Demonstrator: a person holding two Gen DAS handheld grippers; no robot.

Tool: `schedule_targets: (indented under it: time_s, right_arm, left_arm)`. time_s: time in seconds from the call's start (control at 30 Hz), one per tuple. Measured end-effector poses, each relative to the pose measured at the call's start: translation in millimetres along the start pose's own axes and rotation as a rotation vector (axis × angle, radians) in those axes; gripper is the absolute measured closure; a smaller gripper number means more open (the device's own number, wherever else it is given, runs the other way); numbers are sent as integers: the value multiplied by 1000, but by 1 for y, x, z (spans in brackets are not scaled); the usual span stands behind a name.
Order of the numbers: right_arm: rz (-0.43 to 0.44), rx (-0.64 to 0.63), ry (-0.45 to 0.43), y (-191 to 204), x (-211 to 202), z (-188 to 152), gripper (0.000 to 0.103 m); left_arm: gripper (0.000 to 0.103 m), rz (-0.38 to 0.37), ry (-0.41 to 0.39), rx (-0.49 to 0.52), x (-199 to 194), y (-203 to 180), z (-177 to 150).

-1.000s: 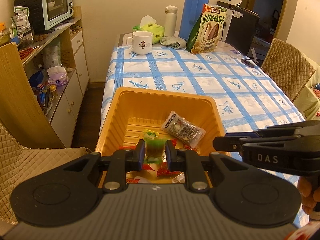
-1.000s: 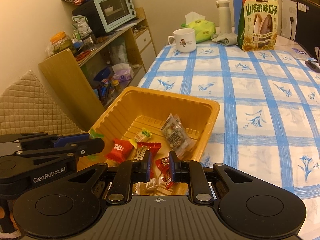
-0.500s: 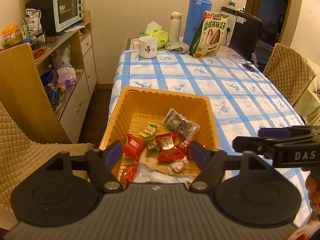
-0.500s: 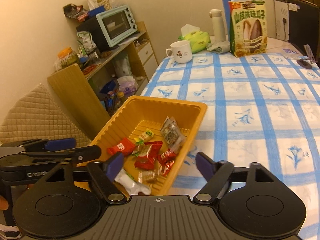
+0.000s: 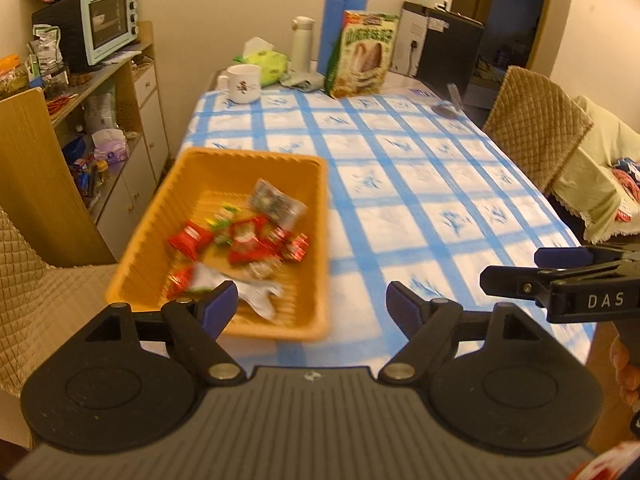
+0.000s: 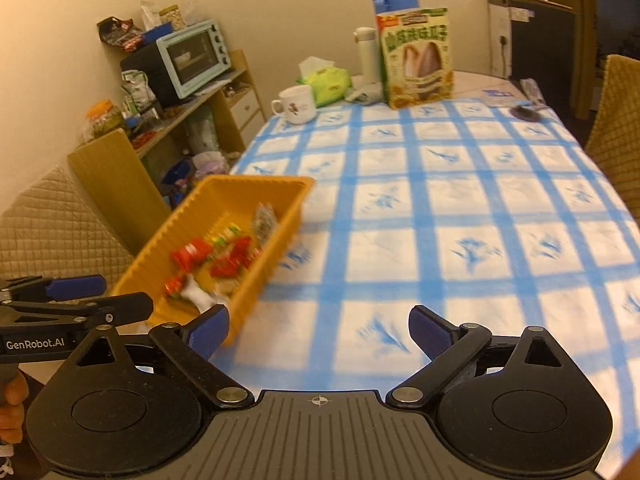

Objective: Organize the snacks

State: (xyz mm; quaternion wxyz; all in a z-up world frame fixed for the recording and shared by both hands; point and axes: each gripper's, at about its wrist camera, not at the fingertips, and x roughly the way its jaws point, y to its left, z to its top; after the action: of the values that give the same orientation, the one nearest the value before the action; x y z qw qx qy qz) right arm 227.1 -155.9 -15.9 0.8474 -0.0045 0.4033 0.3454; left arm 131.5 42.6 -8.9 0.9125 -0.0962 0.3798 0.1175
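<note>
A dining table (image 5: 420, 184) under a blue-checked cloth is filling the room ahead of me, with a mug (image 5: 241, 85), a tissue pack (image 5: 266, 62), a blue flask (image 5: 338, 28) and a tall seed bag (image 5: 366, 54) standing along its far edge. At the near left corner an orange tray (image 5: 256, 320) of ribbed plastic is sitting with its long axis running away from me, holding the snacks (image 5: 240, 236): small red crinkly wrappers, a green one, a clear speckled packet and a white one, all loose and blurred.

I am holding my left gripper (image 5: 312, 304) with its fingers spread wide and nothing between them; its left fingertip is overlapping the tray's near rim, so this hand is the nearer one. My right gripper (image 6: 318, 330) is likewise spread and empty, hanging over bare cloth with the tray off to its left.

I judge no snack is lying loose on the cloth, so the sorting looks about finished. Any further pick would fall to the left hand, reaching forward and slightly left; the thin foil should crumple easily.
</note>
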Motion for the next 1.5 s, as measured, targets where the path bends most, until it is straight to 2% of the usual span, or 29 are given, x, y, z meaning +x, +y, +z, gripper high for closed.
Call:
schedule_targets:
  time_s: [0.4,0.63,1.03,1.5]
  right_arm:
    - [-56,31,45,-40,-55,-60,7]
    - [-68,49,41,-51,-83,-83,7]
    - [-72,47,32,-53,-110,-106,7]
    - [-75,32,20,-52,-119,-112,7]
  left_arm:
    - [23,-21,58,32,-24,-67,-45]
    - [23,-32,59,48,-42,-93,-65]
    - [23,-43,49,58,-65,-111,-86]
    - [23,-46,37,57,-74,-115,-93]
